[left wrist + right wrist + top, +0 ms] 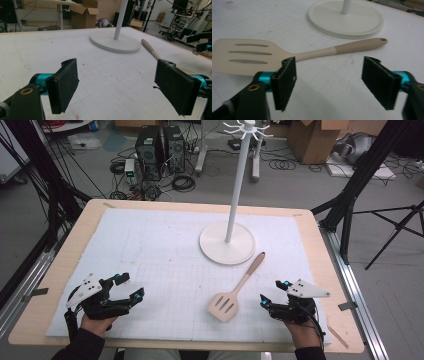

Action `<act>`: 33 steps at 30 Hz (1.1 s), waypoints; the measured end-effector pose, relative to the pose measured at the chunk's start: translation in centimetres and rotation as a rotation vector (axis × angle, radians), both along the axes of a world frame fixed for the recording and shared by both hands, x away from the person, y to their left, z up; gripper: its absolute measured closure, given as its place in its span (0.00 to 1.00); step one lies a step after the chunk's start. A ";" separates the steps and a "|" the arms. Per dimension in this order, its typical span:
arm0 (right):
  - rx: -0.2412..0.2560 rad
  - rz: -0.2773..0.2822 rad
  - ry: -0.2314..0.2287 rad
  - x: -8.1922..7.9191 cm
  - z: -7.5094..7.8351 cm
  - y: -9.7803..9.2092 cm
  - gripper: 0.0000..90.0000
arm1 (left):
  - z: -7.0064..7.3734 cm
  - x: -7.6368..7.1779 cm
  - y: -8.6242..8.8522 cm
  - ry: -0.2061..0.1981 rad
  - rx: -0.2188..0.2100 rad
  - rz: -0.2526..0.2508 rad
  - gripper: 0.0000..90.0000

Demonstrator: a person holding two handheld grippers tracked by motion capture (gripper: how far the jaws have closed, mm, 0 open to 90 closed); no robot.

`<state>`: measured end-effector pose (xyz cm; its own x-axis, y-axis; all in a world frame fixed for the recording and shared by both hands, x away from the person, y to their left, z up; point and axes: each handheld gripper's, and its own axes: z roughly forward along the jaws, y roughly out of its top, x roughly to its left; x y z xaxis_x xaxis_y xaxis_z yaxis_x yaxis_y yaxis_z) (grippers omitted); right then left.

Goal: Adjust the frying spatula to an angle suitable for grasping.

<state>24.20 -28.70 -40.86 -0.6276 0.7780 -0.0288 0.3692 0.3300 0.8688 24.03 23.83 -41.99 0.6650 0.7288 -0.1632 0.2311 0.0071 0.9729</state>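
The right claw (274,292) is hovering with its jaws spread wide, holding nothing; the spatula (234,290) is lying flat on the white mat (150,250) just ahead of it, handle pointing toward the stand (227,242). The left claw (131,286) is gaping wide too, empty, well apart from the spatula. No writing is showing anywhere.

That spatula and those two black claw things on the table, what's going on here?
A person sits at the table with a hand-held gripper in each hand. Both are open and hold nothing. The right gripper rests close beside the spatula, which lies flat on the white mat, handle toward the base of a hook stand. The left gripper sits farther off. Nothing has been picked up.
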 end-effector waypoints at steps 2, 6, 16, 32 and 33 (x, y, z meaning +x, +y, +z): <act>0.004 0.028 0.010 0.1 -0.1 0.4 0.46 | 0.0 0.0 -0.1 0.005 0.000 0.001 0.22; -0.010 0.087 0.045 0.8 -0.5 1.6 0.75 | 0.0 0.0 0.0 0.007 0.002 0.002 0.22; 0.005 0.121 0.092 3.0 -1.2 3.8 0.99 | 0.0 0.0 0.2 0.007 0.004 0.008 0.23; -0.113 0.210 0.206 4.1 -3.0 7.4 0.99 | 0.0 0.0 0.3 0.010 -0.005 0.010 0.23; -0.106 0.209 0.216 4.1 -3.1 7.5 0.99 | 0.0 0.0 0.3 0.010 -0.005 0.010 0.23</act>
